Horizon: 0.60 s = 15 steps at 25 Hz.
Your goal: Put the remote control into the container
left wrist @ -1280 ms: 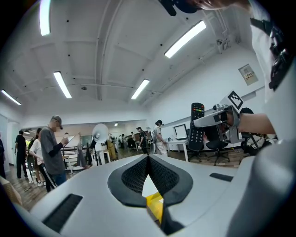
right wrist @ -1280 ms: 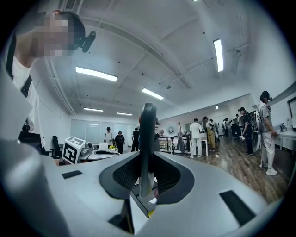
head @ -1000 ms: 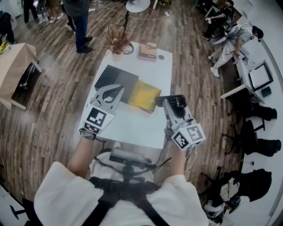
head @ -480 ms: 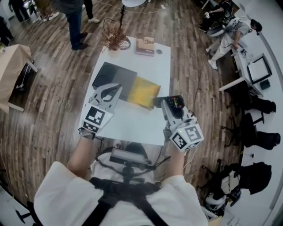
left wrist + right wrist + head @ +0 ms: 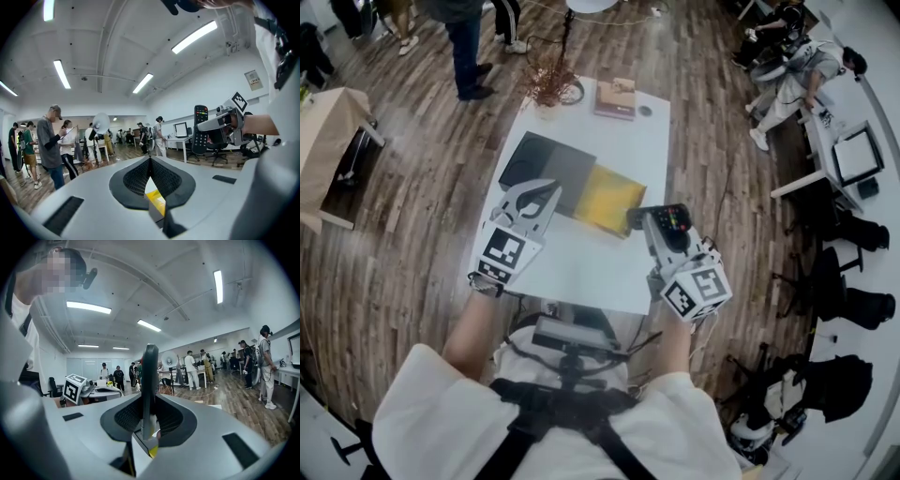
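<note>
Head view: my right gripper (image 5: 660,223), a grey 2-jaw tool with a marker cube at its rear, grips the black slim remote control with coloured buttons (image 5: 673,217). The remote lies crosswise between the jaws, button face up, with 1 end sticking out to the left towards the yellow rectangular open container (image 5: 607,199). It hangs just beside the container's near right corner, over the right part of the white rectangular table (image 5: 628,141), not inside the container. My left gripper (image 5: 546,192) is over the table's left side, pointing at the dark grey flat board (image 5: 546,167) that touches the container's left edge. It is well apart from the remote.

Left gripper view: my left gripper (image 5: 150,160) has its 2 jaws together at the tips and nothing between them. A slice of the yellow container (image 5: 157,201) shows through the gap below. Off to the right, the remote (image 5: 200,129) stands upright in the right gripper (image 5: 213,124).

Right gripper view: my right gripper (image 5: 149,401) is closed narrowly on the remote (image 5: 150,366), which is seen edge-on as a thin dark upright strip, pressed between both pads and rising above the jaw tips. A yellow sliver of the container (image 5: 152,451) shows below the jaws.
</note>
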{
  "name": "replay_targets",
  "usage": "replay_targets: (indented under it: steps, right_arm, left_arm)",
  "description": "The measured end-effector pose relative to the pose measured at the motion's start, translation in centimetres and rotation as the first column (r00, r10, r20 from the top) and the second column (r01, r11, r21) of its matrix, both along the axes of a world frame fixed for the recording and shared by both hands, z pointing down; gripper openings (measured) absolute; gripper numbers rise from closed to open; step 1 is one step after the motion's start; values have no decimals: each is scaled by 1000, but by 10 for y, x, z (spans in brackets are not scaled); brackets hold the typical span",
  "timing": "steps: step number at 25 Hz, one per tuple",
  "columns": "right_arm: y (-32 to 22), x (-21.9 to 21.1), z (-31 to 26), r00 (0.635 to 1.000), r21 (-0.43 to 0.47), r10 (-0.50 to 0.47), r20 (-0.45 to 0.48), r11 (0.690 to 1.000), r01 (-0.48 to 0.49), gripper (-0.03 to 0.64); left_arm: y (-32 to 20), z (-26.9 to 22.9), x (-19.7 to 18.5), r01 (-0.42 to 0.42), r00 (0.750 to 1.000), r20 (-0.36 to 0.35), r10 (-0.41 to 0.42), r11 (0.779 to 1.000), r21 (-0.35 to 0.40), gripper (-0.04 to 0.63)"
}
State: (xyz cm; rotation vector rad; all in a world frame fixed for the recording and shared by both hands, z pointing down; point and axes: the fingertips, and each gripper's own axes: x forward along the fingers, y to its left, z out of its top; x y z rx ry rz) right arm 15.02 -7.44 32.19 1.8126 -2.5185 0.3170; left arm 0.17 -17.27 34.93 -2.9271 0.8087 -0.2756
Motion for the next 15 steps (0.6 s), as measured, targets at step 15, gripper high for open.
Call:
replay_targets:
  steps: [15]
  right_arm:
    - [-41, 14, 17, 999, -42, -51, 19, 998, 52, 80]
  left_arm:
    - [-20, 21, 13, 37, 999, 35, -35, 998, -48, 11]
